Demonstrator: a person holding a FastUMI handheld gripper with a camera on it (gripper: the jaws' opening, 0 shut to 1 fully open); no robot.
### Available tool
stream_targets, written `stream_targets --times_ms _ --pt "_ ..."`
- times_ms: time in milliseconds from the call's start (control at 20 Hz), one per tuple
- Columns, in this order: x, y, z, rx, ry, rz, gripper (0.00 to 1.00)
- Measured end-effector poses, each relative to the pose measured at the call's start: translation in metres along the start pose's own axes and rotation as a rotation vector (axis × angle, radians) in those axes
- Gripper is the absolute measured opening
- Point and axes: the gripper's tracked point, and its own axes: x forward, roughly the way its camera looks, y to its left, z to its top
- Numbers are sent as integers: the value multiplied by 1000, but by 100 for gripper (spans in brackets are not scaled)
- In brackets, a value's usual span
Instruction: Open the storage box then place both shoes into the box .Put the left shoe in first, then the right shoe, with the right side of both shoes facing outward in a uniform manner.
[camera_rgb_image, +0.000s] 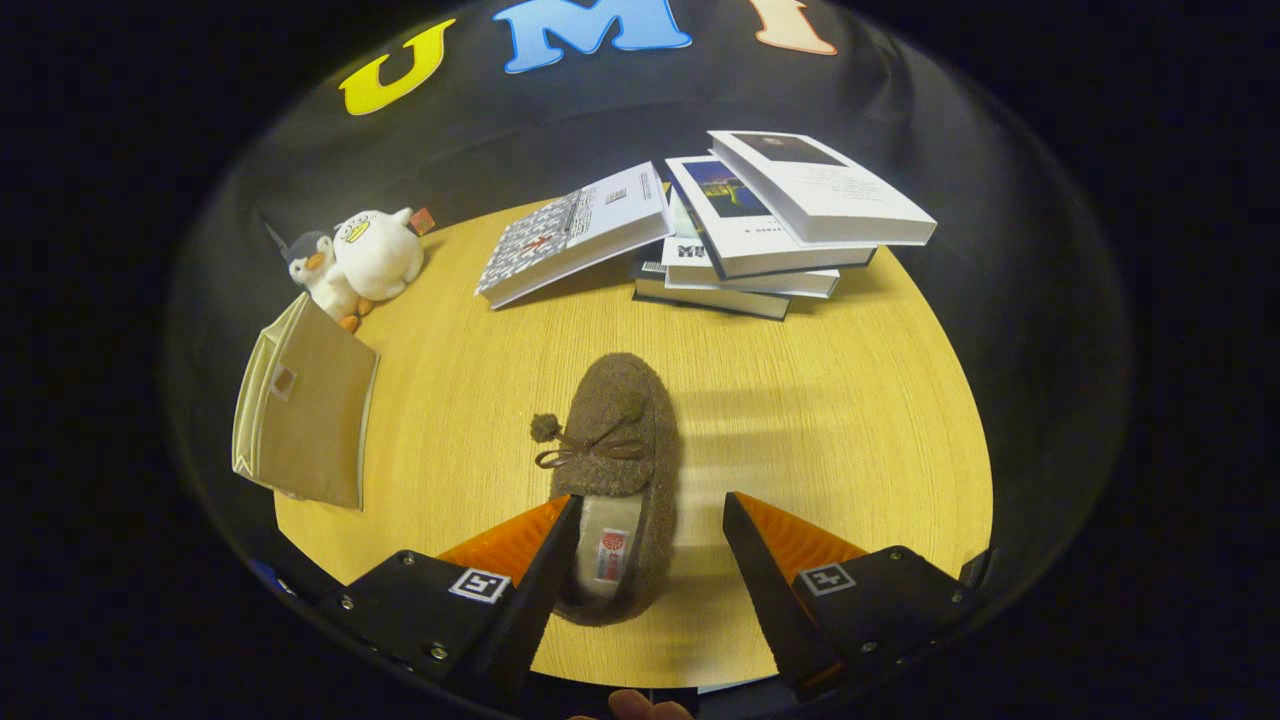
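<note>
Fingers (575, 530) spread wide, nothing pinched. Gripper (650, 520) hangs above the near edge of the wooden table (850, 420). A fuzzy brown slipper (620, 440) lies between the fingers, its heel end close to the left finger, toe pointing away toward the far edge. Bow and 2 pompoms on its upper. A sewn tag in the insole carries a red mark; too small to make out.

Beyond, near the left edge: the tan storage box (305, 410), a small window on its face. Whether its lid is open, cannot tell. Past it, at the far left edge, a plush penguin (355, 262).

Far edge: a stack of books (760, 240), one more book (580, 240) leaning beside it. Cover print unreadable.

Progress, as judged: 1 slipper on the table, not yet gripped. Whether it is the left or right one cannot be told. Grasping and placing this one remains.
</note>
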Motion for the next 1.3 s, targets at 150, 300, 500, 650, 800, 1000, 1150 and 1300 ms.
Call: stream_targets --times_ms 150,300,500,650,800,1000,1150,1300 --pt "17 -4 -6 -31 29 -8 90" --pt "33 -9 -4 -21 45 -13 89" --pt "50 -10 -6 7 74 15 88" --pt "63 -6 -14 15 127 47 58" --pt "55 -2 -12 48 140 47 3" --pt "24 29 9 21 93 112 3" --pt "-8 66 34 30 65 182 3" --pt "-40 113 67 -28 35 257 3"
